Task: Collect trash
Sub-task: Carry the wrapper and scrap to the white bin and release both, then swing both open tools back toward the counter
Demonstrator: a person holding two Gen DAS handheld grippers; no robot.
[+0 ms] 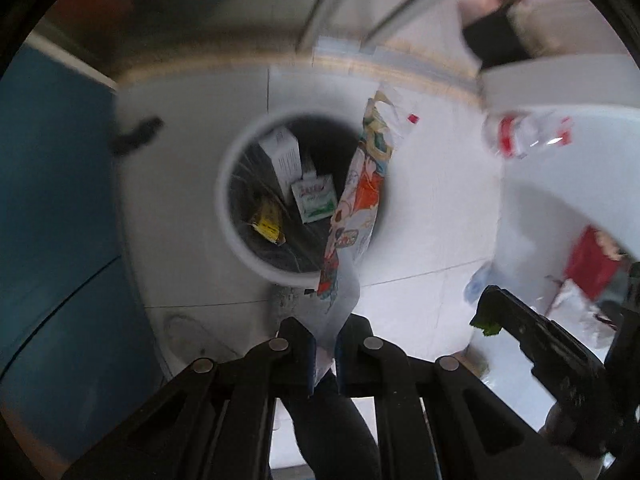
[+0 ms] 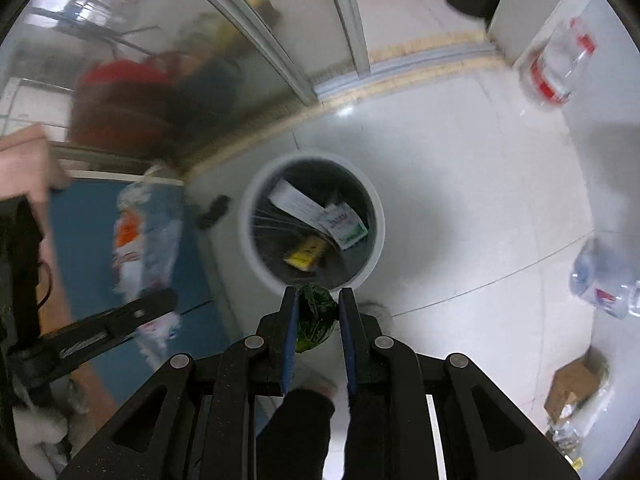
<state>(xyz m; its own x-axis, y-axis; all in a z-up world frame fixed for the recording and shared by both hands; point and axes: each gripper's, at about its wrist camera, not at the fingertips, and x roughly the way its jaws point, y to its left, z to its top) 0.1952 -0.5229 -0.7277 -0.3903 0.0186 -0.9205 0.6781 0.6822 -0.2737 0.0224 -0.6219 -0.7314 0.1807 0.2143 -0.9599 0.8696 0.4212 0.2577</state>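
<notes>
Left gripper: we see our left gripper (image 1: 323,340) clamped on the clear lower end of a long, colourful printed plastic wrapper (image 1: 362,196), which hangs out over the right side of the bin mouth.
Right gripper: our right gripper (image 2: 318,312) pinches a crumpled dark green wrapper (image 2: 314,318) between its blue pads, just at the near rim of the bin.
Bin: a round white-rimmed trash bin with a dark liner (image 1: 236,200) stands on the floor below both grippers; inside lie a white printed carton (image 1: 282,154), a white and green sachet (image 1: 314,198) and a yellow packet (image 1: 267,222).
Only in the right view: two clear plastic bottles with red labels (image 2: 554,68) on the white table (image 2: 612,128) to the right, a brown cardboard scrap (image 2: 574,382), and reflections in a glass door (image 2: 152,80).
Only in the left view: a red packet (image 1: 590,266) at the right edge.
Hard to make out: the glass reflections are smeared red and dark shapes; we cannot tell what the small black object (image 1: 136,134) on the floor is; prints on the trash are unreadable.
Surface and room: pale glossy floor tiles (image 2: 460,208), a tan threshold strip (image 2: 420,60), and a blue panel (image 1: 48,184) on the left.
</notes>
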